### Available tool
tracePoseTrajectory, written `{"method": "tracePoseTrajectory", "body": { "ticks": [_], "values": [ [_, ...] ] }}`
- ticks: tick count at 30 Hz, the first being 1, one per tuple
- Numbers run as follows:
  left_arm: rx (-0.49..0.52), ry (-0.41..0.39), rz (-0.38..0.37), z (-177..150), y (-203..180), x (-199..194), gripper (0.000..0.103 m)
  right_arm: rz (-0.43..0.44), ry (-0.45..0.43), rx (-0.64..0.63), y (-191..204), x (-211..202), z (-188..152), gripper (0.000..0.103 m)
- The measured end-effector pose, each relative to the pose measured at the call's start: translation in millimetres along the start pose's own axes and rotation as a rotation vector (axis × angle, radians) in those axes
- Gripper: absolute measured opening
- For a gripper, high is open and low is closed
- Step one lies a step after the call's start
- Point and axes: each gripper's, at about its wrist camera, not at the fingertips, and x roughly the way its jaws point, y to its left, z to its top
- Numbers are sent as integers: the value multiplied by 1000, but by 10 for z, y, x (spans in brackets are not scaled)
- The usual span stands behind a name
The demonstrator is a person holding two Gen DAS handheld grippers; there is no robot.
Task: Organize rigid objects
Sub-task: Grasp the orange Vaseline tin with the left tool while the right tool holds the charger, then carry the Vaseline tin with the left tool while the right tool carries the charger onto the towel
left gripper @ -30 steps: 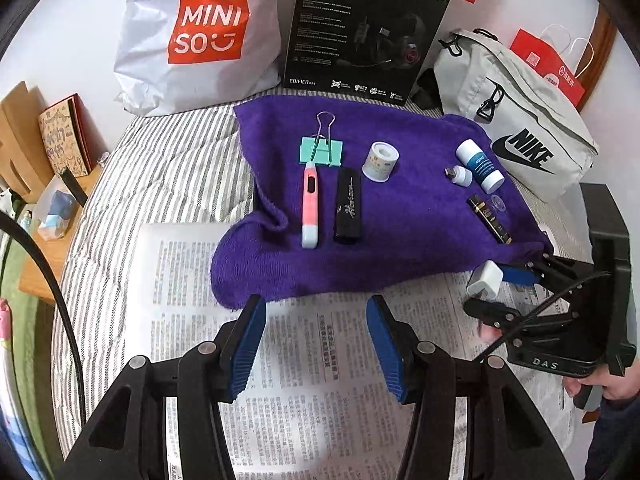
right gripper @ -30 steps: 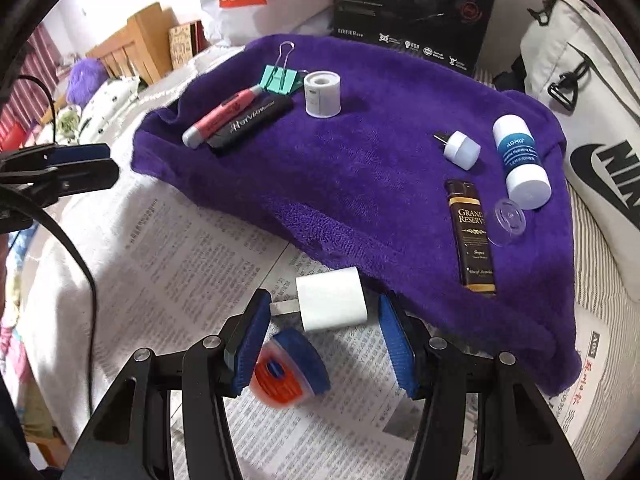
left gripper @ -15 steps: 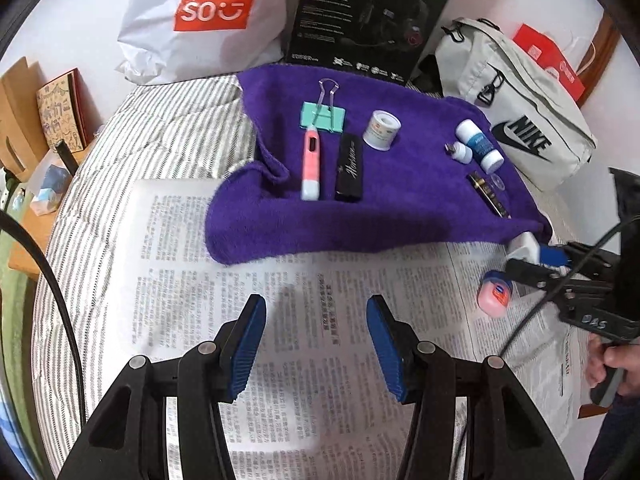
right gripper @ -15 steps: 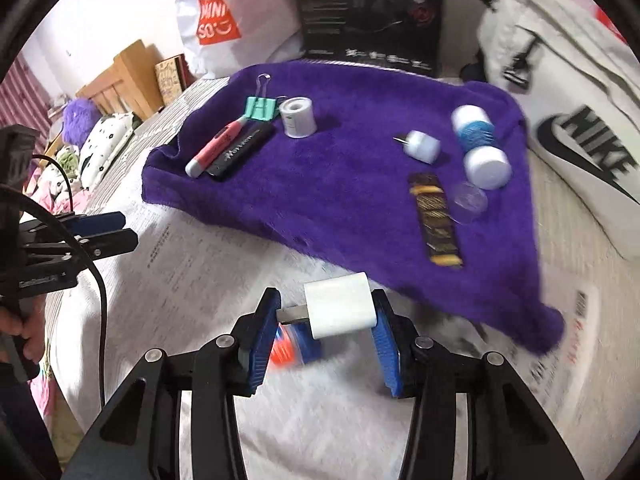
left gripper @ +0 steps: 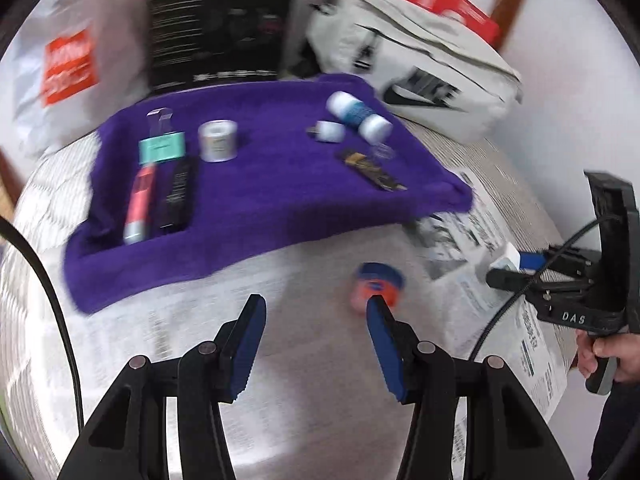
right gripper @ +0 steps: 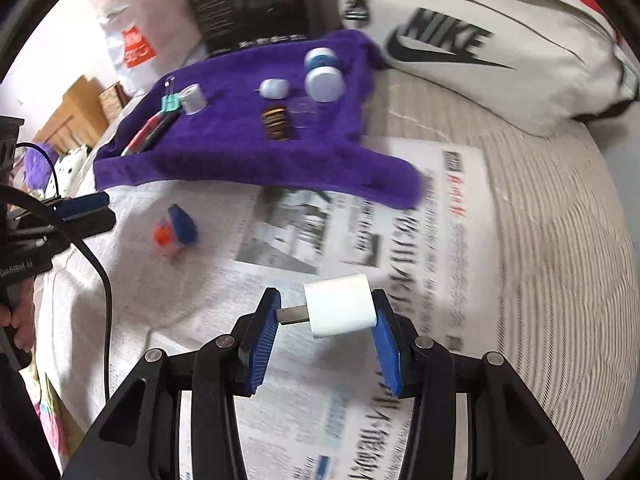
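Observation:
My right gripper [right gripper: 326,316] is shut on a white plug adapter [right gripper: 340,311] and holds it above the newspaper [right gripper: 420,240]; it also shows at the right of the left wrist view [left gripper: 508,270]. A small blue-lidded orange jar [left gripper: 376,286] lies on the newspaper, just ahead of my open, empty left gripper [left gripper: 314,316]; the jar also shows in the right wrist view [right gripper: 176,230]. On the purple towel [left gripper: 260,184] lie a pink pen [left gripper: 138,204], a black case [left gripper: 176,192], a green binder clip [left gripper: 162,146], a tape roll [left gripper: 217,140], a white-blue bottle [left gripper: 358,114] and a dark bar [left gripper: 372,170].
A Nike bag [left gripper: 424,76], a black box [left gripper: 216,20] and a Miniso bag [left gripper: 68,68] stand behind the towel. The striped bed cover [right gripper: 560,240] spreads right of the newspaper. A wooden shelf [right gripper: 76,108] stands at far left.
My right gripper has lifted the plug adapter off the newspaper and moved right, leaving the jar behind. My left gripper has swung right, toward the jar.

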Motion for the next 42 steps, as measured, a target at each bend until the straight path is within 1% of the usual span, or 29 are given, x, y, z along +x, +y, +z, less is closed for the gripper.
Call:
{"method": "tracePoseTrajectory", "body": {
  "ticks": [4, 7, 11, 14, 16, 17, 18, 19, 20, 24, 25, 28, 32, 34, 38, 42],
  "values": [
    [74, 24, -19, 24, -238, 172, 50, 11, -10, 36, -128, -52, -96, 45],
    [127, 44, 1, 20, -349, 279, 50, 19, -11, 47, -168, -71, -136, 45],
    [172, 75, 35, 46, -447, 431, 50, 22, -10, 43, -166, -69, -158, 45],
    [199, 81, 65, 57, -480, 503, 50, 35, -10, 45, -160, -66, -167, 45],
    [225, 84, 72, 46, -515, 523, 50, 37, -7, 42, -162, -59, -175, 45],
    [235, 81, 74, 38, -527, 519, 49, 36, -3, 39, -166, -51, -176, 45],
    [239, 82, 71, 36, -530, 523, 46, 33, -3, 39, -175, -49, -177, 45],
    [240, 80, 64, 39, -535, 521, 43, 31, -4, 41, -186, -47, -180, 45],
    [236, 76, 60, 40, -530, 513, 35, 31, -2, 45, -200, -39, -178, 45],
    [196, 75, 48, 60, -476, 494, 35, 31, -3, 58, -235, -40, -187, 45],
    [203, 79, 47, 51, -482, 494, 35, 32, -3, 58, -233, -44, -191, 45],
    [215, 71, 76, 43, -507, 506, 35, 30, -2, 56, -226, -42, -198, 45],
    [193, 70, 61, 42, -476, 494, 35, 36, 0, 62, -207, -27, -192, 45],
    [176, 71, 58, 41, -427, 449, 35, 37, 2, 58, -193, -26, -178, 45],
    [139, 60, 80, 25, -261, 311, 35, 56, -3, 48, -128, -34, -125, 45],
    [60, 48, 79, -38, -3, 135, 35, 76, -8, 26, -19, -35, -58, 45]
  ]
}}
